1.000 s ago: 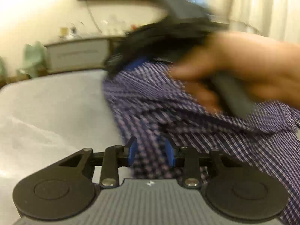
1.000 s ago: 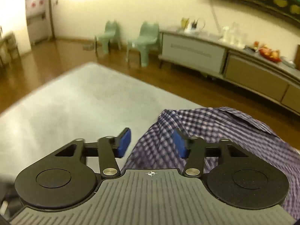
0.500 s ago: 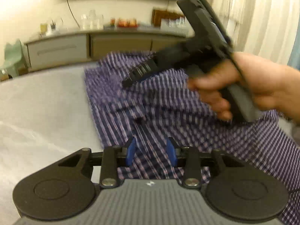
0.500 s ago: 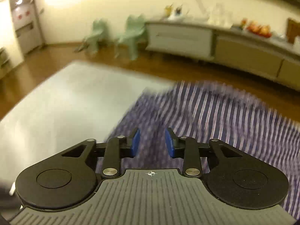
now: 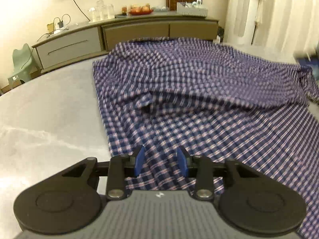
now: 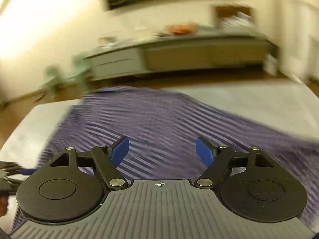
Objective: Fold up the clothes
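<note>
A purple and white checked shirt (image 5: 199, 91) lies spread and rumpled over the grey table (image 5: 49, 119). My left gripper (image 5: 161, 160) is at the shirt's near hem, its blue pads close together with a bunch of the cloth between them. In the right wrist view, which is blurred by motion, the shirt (image 6: 159, 123) sits below my right gripper (image 6: 161, 152). That gripper is wide open, holds nothing and hovers above the cloth. At that view's far left edge I see part of the left gripper (image 6: 26, 172) and a hand (image 6: 3, 201).
A long sideboard (image 5: 123, 33) with glasses and a fruit bowl stands against the far wall. A green child's chair (image 5: 22, 63) is at the left and white curtains (image 5: 269, 10) at the right. Bare table surface lies to the left of the shirt.
My right gripper has opened, let the shirt go and swung out of the left wrist view. The shirt has dropped flat onto the table. The left gripper has kept its hold.
</note>
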`<state>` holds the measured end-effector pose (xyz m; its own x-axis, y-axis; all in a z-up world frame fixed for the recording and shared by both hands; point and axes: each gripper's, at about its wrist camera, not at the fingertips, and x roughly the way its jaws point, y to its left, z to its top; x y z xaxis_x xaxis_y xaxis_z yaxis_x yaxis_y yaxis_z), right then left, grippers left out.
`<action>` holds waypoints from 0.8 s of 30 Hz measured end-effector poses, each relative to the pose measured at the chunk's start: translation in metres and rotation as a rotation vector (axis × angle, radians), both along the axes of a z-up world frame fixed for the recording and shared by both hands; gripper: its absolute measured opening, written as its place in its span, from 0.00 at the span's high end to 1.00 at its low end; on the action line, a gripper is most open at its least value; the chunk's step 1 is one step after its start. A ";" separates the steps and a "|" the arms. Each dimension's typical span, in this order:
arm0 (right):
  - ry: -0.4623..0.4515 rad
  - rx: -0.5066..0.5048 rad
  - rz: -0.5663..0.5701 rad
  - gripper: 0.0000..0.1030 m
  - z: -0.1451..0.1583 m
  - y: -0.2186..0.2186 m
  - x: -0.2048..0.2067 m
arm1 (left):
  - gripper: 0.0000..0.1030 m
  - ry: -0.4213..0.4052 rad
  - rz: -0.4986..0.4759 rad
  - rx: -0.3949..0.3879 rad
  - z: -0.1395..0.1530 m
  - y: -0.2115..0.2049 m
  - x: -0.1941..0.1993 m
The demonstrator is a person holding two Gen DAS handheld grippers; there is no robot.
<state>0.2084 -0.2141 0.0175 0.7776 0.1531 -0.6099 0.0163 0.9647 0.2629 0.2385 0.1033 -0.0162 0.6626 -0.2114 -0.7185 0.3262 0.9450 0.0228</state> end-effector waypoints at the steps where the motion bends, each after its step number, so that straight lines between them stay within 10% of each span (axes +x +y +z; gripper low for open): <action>1: 0.020 0.078 -0.043 0.23 -0.015 -0.025 -0.007 | 0.55 -0.019 -0.004 -0.001 0.009 -0.006 -0.003; 8: 0.114 0.423 -0.138 0.24 -0.077 -0.060 0.005 | 0.45 -0.105 -0.117 -0.011 0.045 -0.063 -0.027; 14: 0.065 0.236 -0.080 0.22 -0.082 -0.049 0.034 | 0.42 -0.136 -0.215 -0.016 0.043 -0.107 -0.032; 19: 0.102 0.372 0.023 0.83 -0.058 -0.059 0.025 | 0.32 -0.209 -0.308 0.047 0.039 -0.147 -0.041; 24: 0.066 0.433 0.062 0.92 -0.030 -0.036 0.011 | 0.23 -0.291 -0.414 0.099 0.032 -0.195 -0.053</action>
